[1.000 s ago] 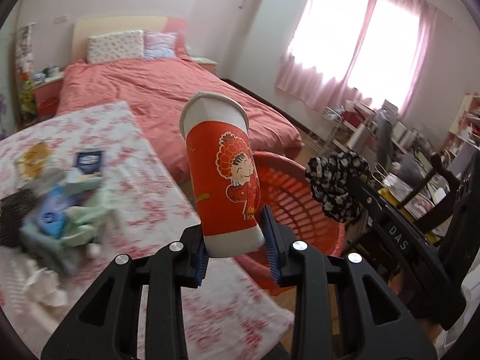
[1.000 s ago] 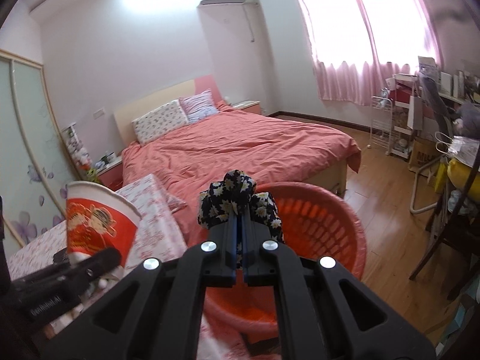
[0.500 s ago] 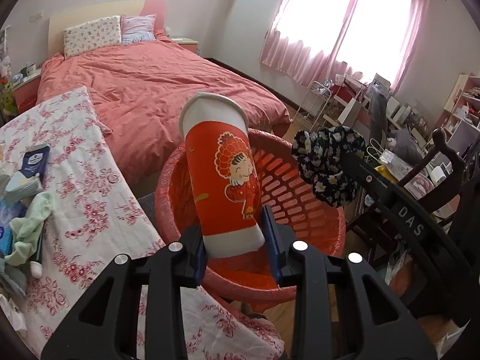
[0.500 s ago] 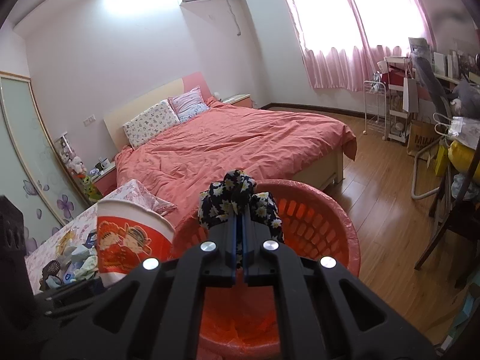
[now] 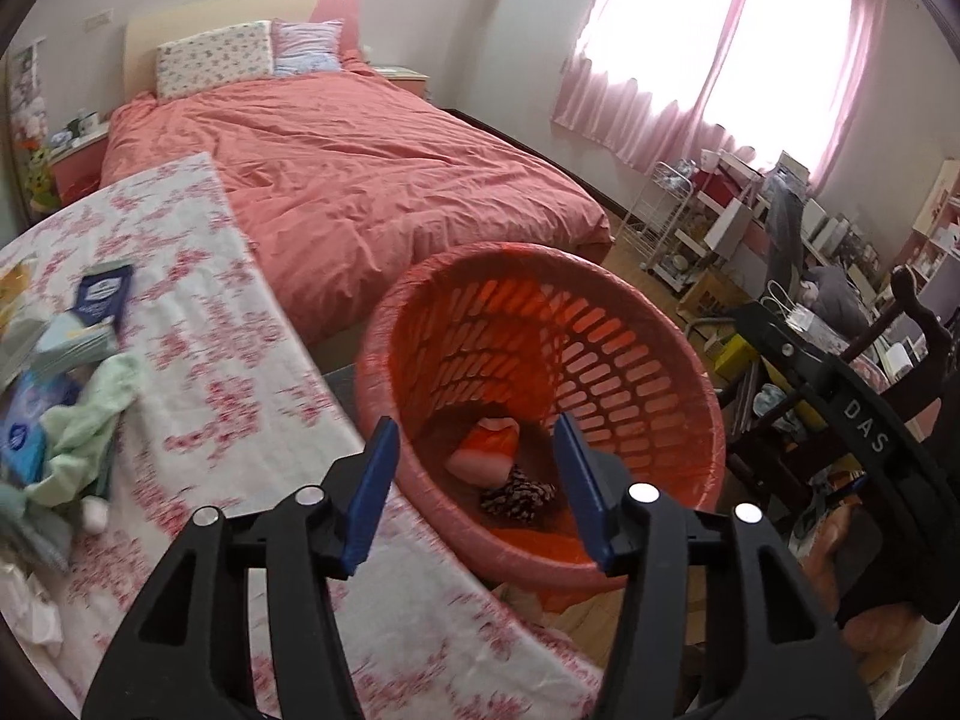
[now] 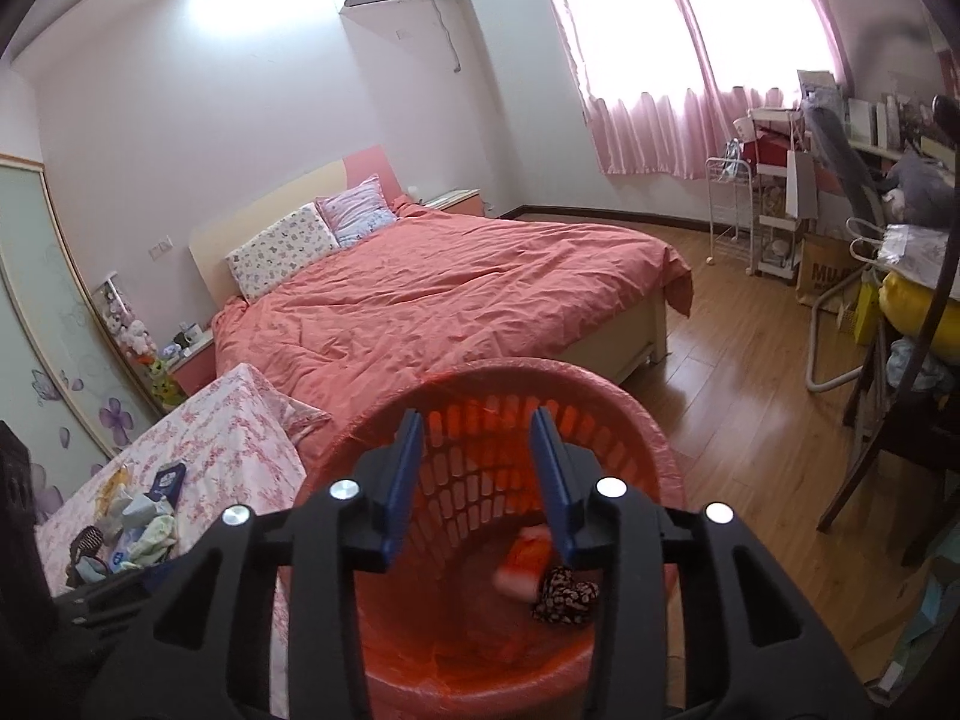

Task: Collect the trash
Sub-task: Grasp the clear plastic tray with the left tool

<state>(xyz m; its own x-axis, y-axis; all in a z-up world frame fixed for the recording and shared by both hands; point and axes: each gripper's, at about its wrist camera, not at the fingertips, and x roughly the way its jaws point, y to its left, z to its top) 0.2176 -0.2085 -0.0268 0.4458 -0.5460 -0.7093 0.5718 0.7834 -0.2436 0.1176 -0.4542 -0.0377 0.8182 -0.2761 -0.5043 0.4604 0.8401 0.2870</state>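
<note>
Left wrist view: cup and cloth lie in the basket, more litter waits.
Left hand-held gripper [image 5: 474, 480] is released, jaws opening with nothing between them, above the red basket [image 5: 672, 354]; the paper cup [image 5: 486, 453] and flowered cloth [image 5: 517, 498] rest on its bottom, while packets and tissues [image 5: 66, 372] remain on the tabletop [image 5: 240, 396] at left.
Right wrist view: right hand-held gripper [image 6: 477, 477] likewise empty and opening over the basket; I judge the task partly done.
</note>
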